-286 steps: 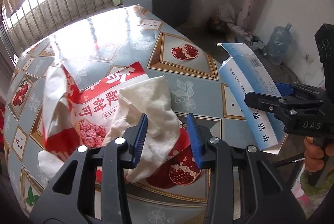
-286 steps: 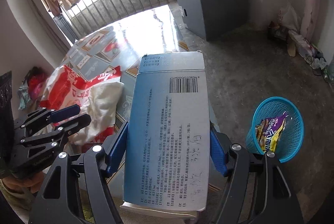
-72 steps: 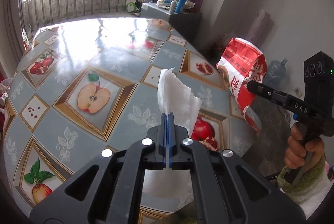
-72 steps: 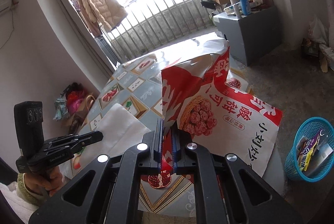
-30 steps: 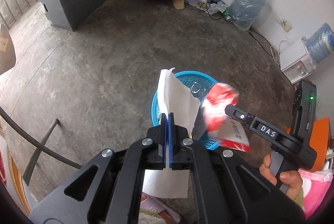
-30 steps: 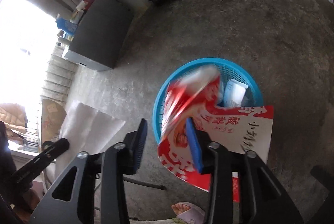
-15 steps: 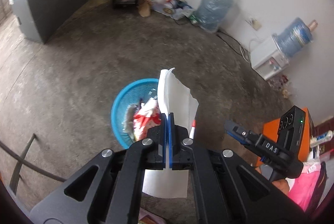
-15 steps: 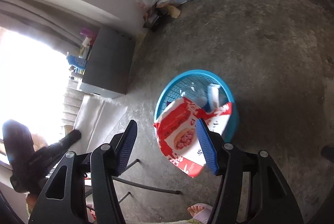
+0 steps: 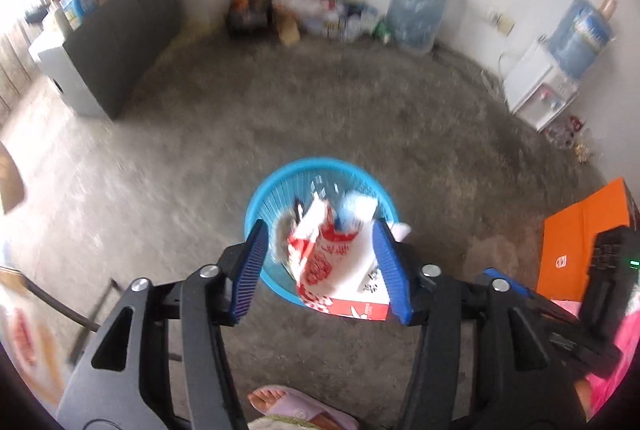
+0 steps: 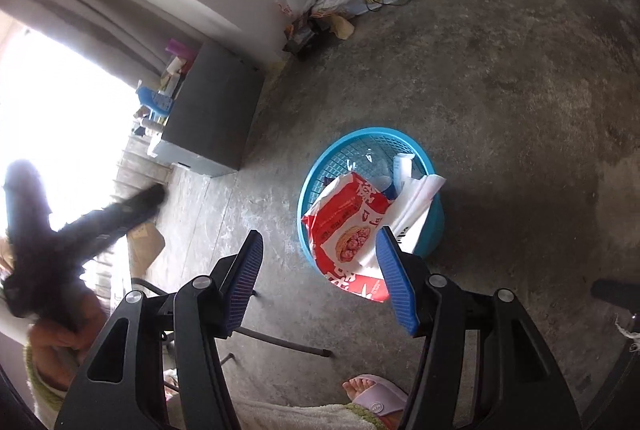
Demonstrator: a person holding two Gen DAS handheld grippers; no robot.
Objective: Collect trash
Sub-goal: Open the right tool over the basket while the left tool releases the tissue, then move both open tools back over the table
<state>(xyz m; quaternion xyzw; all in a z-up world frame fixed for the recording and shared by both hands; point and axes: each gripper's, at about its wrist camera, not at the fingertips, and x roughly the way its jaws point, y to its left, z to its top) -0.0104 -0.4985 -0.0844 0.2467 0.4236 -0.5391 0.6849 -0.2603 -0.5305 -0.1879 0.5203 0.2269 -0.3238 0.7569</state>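
A blue mesh trash basket (image 9: pixel 260 197) (image 10: pixel 436 218) stands on the concrete floor. A red and white snack bag (image 9: pixel 320 262) (image 10: pixel 344 226) sticks out over its near rim. A white tissue (image 10: pixel 416 205) lies on the bag and rim, beside other wrappers inside. My left gripper (image 9: pixel 322 272) is open and empty above the basket's near side. My right gripper (image 10: pixel 320 280) is open and empty, above the floor just left of the basket. The left gripper shows blurred at the left of the right wrist view.
A grey cabinet (image 9: pixel 104 45) (image 10: pixel 216 117) with bottles on top stands left. Water jugs (image 9: pixel 418 11), a white dispenser (image 9: pixel 540 89) and bags line the far wall. An orange box (image 9: pixel 580 242) lies right. The person's slippered foot (image 9: pixel 296 406) (image 10: pixel 376 396) is near the bottom.
My left gripper has opened and let go of the white tissue, which now lies in the basket. It moved closer over the basket. The red bag has settled against the rim.
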